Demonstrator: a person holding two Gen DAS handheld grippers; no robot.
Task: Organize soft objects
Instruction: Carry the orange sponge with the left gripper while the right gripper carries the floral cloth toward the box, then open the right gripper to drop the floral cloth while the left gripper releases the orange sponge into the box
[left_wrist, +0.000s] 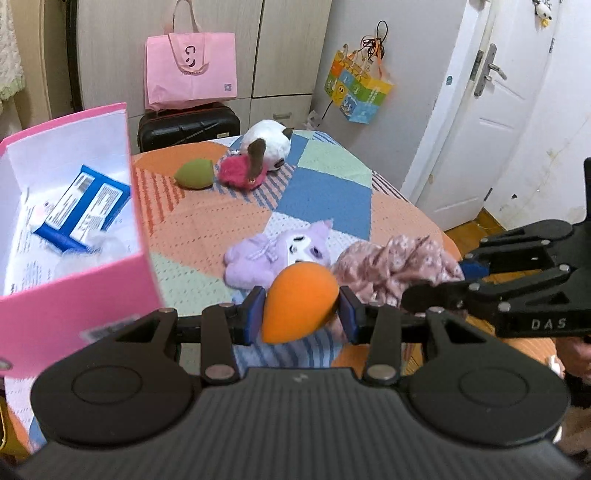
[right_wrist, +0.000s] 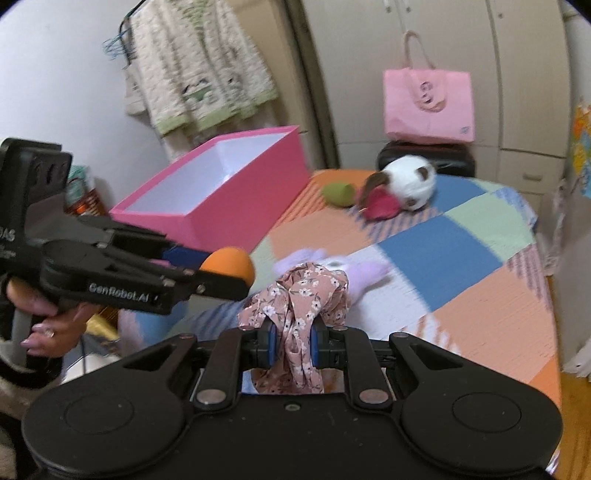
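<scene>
Left wrist view: an orange sponge (left_wrist: 300, 302) is pinched by the left tool (left_wrist: 302, 314) above the bed (left_wrist: 321, 192), near the pink box (left_wrist: 79, 291). A floral cloth (right_wrist: 295, 325) is pinched by the right tool (right_wrist: 291, 347). The carrying step is judged underway; next, both must be brought over the box and released.

Box (left_wrist: 74, 280) sits at left edge of bed (left_wrist: 229, 221); packet (left_wrist: 83, 208) inside it. Far end of bed: sponge (left_wrist: 195, 173) left of fluffy ball (left_wrist: 240, 170), white plush (left_wrist: 267, 142) touching behind. Nearer, mid-bed: lying plush (left_wrist: 273, 253). Suitcase (left_wrist: 188, 125) beyond bed, tote bag (left_wrist: 190, 70) on it.
</scene>
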